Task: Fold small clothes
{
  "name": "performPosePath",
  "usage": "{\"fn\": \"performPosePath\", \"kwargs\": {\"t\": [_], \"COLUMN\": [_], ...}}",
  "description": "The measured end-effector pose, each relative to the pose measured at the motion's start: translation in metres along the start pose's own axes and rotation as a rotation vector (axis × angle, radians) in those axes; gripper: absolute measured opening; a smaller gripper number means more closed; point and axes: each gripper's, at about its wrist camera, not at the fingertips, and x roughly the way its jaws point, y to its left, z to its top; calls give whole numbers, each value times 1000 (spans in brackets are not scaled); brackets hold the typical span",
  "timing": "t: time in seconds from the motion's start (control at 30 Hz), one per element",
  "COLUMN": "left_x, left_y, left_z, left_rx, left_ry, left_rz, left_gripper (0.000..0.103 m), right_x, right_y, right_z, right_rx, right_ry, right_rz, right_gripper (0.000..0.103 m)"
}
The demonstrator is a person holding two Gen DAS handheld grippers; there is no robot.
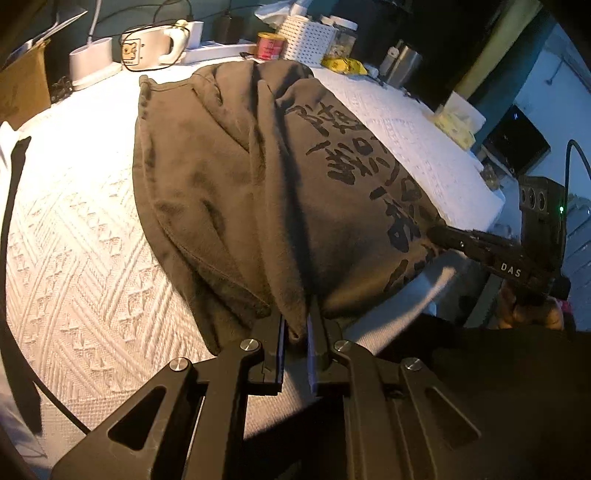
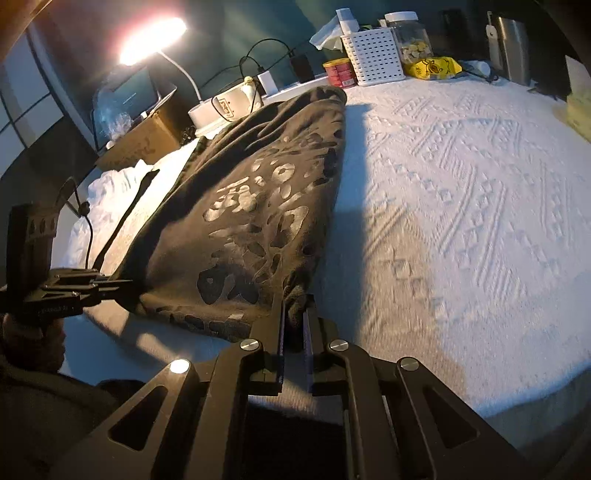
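Observation:
A dark olive-brown garment (image 1: pixel 236 177) with black printed characters lies lengthwise on a white textured cloth (image 1: pixel 85 236). It also shows in the right wrist view (image 2: pixel 243 221). My left gripper (image 1: pixel 297 328) is shut on the garment's near left corner. My right gripper (image 2: pixel 293 314) is shut on the near right corner. Both corners are lifted a little off the cloth. In the left wrist view the right gripper (image 1: pixel 439 232) reaches in from the right. In the right wrist view the left gripper (image 2: pixel 122 286) reaches in from the left.
Along the far edge stand a white mug (image 1: pixel 151 50), a red tin (image 1: pixel 271 45), a white perforated basket (image 1: pixel 308 38), a jar (image 2: pixel 408 35), a yellow packet (image 2: pixel 430 68) and a cardboard box (image 2: pixel 142 146). A lit lamp (image 2: pixel 153 38) shines at the far left. A black strap (image 1: pixel 16 184) lies at the left.

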Motion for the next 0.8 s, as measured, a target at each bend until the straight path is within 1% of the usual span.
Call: {"fn": "performPosePath", "kwargs": {"t": [0.07,0.1,0.13,0.17,0.2,0.23,0.27,0.3,0.37,0.43,0.5,0.57,0.8], "left_x": [-4,-10,-14,-20,-24,-27,-27,-28,-28,-27,-23,-21,-10], "left_y": [-6,-9,-11,-13,-13,-12,-9,-5,2,7,11,13,26], "left_z": [3,6,8,13,15,18,20,23,28,32,41,46,75], "left_rx": [23,32,37,45,48,51,49,36,8,-6,-20,-29,-60], "left_ry": [13,6,-5,-24,-34,-50,-57,-69,-82,-88,-95,-101,-116], "left_rz": [31,48,54,59,64,77,88,111,136,158,198,218,223], "left_gripper": [10,10,10,13,17,28,39,41,41,41,41,41,41], "right_x": [-1,-4,-4,-8,-8,-10,-14,-16,-24,-25,-24,-21,-8], "right_y": [-4,-8,-8,-7,-7,-7,-8,-9,-15,-16,-19,-22,-30], "right_z": [-1,0,0,4,4,5,7,9,19,22,29,36,61], "right_rx": [-1,-4,-4,-20,-20,-24,-23,-23,-18,-16,-17,-15,-28], "right_ry": [11,28,28,41,41,42,39,34,2,-3,-12,-19,-13], "right_rz": [17,28,28,2,2,-17,-39,-44,-41,-33,-34,-36,-53], "right_gripper": [9,9,11,15,19,26,27,27,28,29,29,29,29]}}
